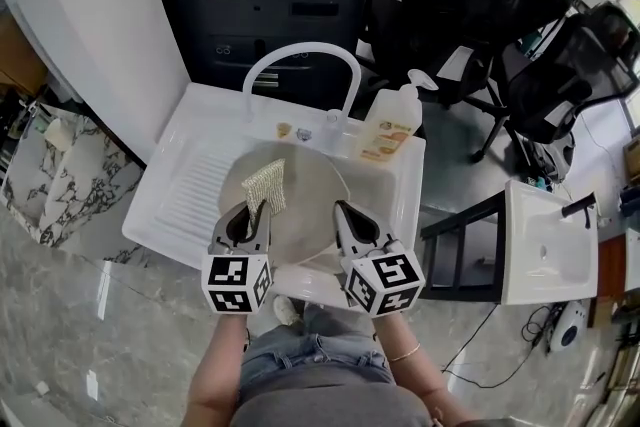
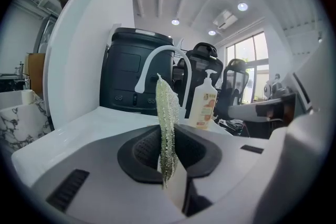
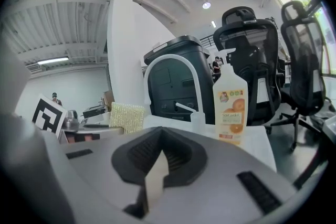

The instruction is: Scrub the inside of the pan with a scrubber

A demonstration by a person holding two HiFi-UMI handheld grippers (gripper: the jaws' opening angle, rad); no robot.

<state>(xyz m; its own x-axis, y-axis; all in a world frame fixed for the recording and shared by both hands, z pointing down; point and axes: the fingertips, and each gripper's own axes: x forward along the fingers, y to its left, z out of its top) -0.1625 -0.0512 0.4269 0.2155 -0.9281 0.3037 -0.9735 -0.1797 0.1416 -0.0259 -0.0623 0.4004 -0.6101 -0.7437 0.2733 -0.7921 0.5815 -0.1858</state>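
The left gripper [image 1: 255, 211] is clamped on 1 mesh scrubber [image 1: 266, 183], pinched at its near edge so the pad sticks out ahead of the jaws, likely to leave its broad face free for rubbing. Just beyond that gripper, 1 round pan [image 1: 312, 200] lies in the white sink [image 1: 190, 130]; I cannot tell whether the scrubber touches it. The right gripper [image 1: 346, 212], jaws together on nothing, hovers at the pan's near rim — probably to steady it. Beyond both grippers: 1 faucet [image 1: 300, 53], 1 soap bottle [image 1: 388, 129].
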